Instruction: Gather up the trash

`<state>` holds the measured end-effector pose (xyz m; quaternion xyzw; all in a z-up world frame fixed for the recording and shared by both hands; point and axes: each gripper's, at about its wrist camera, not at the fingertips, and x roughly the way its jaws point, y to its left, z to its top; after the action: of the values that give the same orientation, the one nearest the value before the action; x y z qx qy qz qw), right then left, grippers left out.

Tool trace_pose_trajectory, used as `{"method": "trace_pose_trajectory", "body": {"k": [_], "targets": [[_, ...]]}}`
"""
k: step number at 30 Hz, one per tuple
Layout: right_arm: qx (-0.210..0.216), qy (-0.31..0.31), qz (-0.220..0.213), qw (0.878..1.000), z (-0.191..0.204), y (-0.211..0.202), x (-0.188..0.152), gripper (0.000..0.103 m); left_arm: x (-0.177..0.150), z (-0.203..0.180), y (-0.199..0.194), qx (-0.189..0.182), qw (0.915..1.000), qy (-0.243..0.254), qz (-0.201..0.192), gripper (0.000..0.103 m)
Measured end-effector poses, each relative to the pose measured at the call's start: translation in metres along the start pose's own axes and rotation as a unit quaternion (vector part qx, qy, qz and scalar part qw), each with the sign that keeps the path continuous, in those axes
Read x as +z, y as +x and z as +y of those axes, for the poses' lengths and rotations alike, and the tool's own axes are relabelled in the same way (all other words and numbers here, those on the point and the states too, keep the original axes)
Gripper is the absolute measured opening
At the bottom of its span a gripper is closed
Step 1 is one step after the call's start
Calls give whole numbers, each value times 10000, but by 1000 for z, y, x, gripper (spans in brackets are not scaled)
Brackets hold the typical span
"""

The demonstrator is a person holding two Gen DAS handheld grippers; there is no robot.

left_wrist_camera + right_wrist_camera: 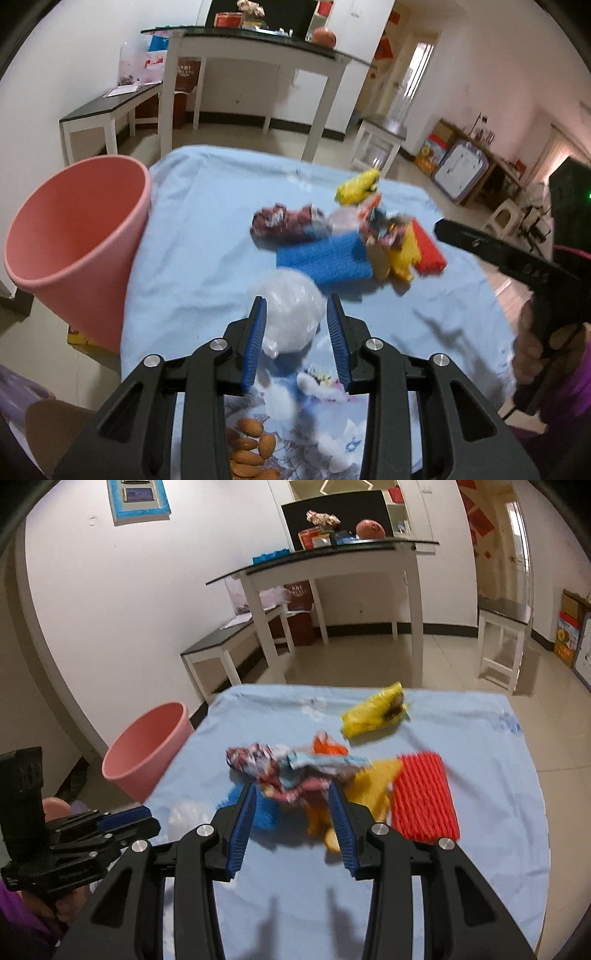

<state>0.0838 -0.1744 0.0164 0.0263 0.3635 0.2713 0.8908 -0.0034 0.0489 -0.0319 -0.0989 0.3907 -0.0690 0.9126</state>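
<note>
A heap of trash lies on the light blue tablecloth (199,229). It holds crumpled printed wrappers (273,768), a blue foam net (325,258), a red foam net (424,797), a yellow foam piece (373,786) and, farther back, a yellow wrapper (373,712). A white crumpled plastic bag (291,314) lies on the cloth between the fingers of my left gripper (295,302), which stands open, pads not pressing it. My right gripper (291,790) is open just short of the wrappers. The pink bin (74,240) stands off the table's left edge.
Almonds (251,446) lie on the cloth beneath the left gripper. A person's hand (532,347) holds the right gripper at the table's right side. White tables with dark tops (332,565) stand by the far wall, a small stool (502,642) to the right.
</note>
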Motion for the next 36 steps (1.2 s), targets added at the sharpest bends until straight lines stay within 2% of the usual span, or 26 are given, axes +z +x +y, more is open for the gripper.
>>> {"method": "trace_pose_trajectory", "body": {"k": [4,13,14,17,20,28,31,35,36], "targets": [[118,-31,134,9998,1,3,-10,40,-4,-3,13,71,9999,-8,151,34],[447,-211,337,9982,9,14,-23,40,-6,-4,33,559,9982,132,198,34],[480,-206,378,9979,9,16,-23,40,-6,-3,34,585,9980,132,203,32],[612,-125,521,9967,7,25,-24,40,-5,-4,31,554,9982,181,157,16],[736,-36,662,9951,4,35,-23,40,-3,-3,24,482,9986,182,69,12],[1103,-142,958,9892,8,68,-12,40,8,4,9,484,9987,42,-134,11],[971,-139,1097,9891,4,84,-7,41,9,6,8,464,9988,-14,-139,11],[182,-303,880,9955,-6,90,2,45,10,8,6,443,9989,-59,-161,11],[97,-292,840,9960,-8,89,4,46,10,8,6,439,9989,-68,-165,11]]}}
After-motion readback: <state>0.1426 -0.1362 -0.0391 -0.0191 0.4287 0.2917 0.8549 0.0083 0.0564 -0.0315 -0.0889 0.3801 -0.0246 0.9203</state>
